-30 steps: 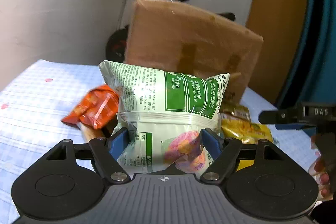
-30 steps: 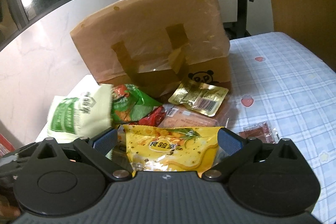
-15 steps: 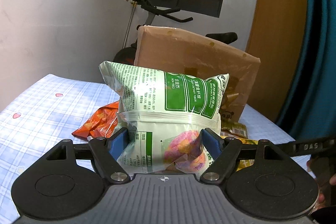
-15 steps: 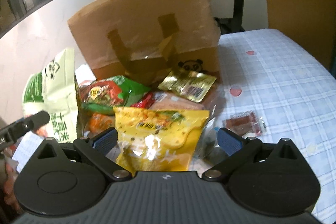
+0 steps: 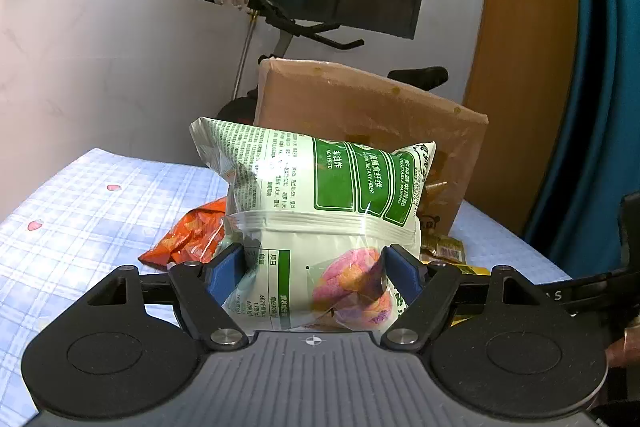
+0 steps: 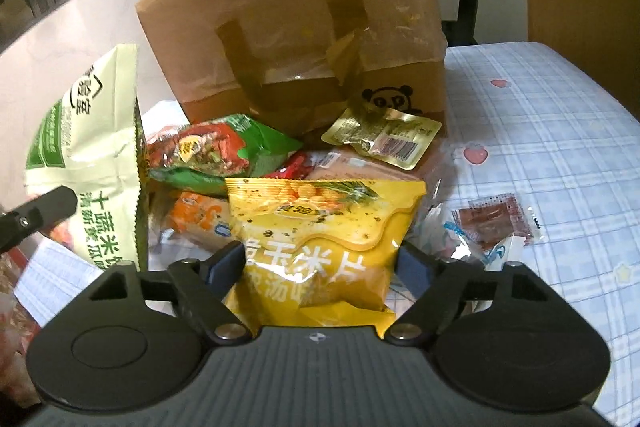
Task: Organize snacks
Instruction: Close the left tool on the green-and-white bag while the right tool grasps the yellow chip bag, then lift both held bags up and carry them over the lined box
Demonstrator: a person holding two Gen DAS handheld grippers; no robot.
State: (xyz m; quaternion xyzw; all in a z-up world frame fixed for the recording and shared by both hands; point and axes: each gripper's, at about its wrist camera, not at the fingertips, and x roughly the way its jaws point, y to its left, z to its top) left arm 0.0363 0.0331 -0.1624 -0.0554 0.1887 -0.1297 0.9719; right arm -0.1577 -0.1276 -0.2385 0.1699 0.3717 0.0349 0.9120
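Note:
My left gripper [image 5: 314, 269] is shut on a green-and-white snack bag [image 5: 320, 211] and holds it upright above the table; the same bag shows at the left of the right wrist view [image 6: 92, 163]. My right gripper [image 6: 320, 263] is shut on a yellow corn-chip bag [image 6: 320, 239], lifted clear of the pile. Behind stands a brown paper carry bag [image 6: 304, 27], also in the left wrist view [image 5: 360, 107]. Loose snacks lie at its foot: a green-red packet [image 6: 224, 151], a gold sachet [image 6: 384, 137], an orange packet [image 5: 188, 239].
The table has a blue checked cloth [image 6: 560, 147] with small heart marks. A small clear-wrapped brown snack [image 6: 496, 223] lies right of the pile. An exercise bike [image 5: 288, 27] stands behind the table by the white wall. A wooden panel [image 5: 528, 67] is at the right.
Both grippers have risen with their bags. The yellow bag has come up off the pile, and the green-and-white bag now stands higher at the left of the right wrist view.

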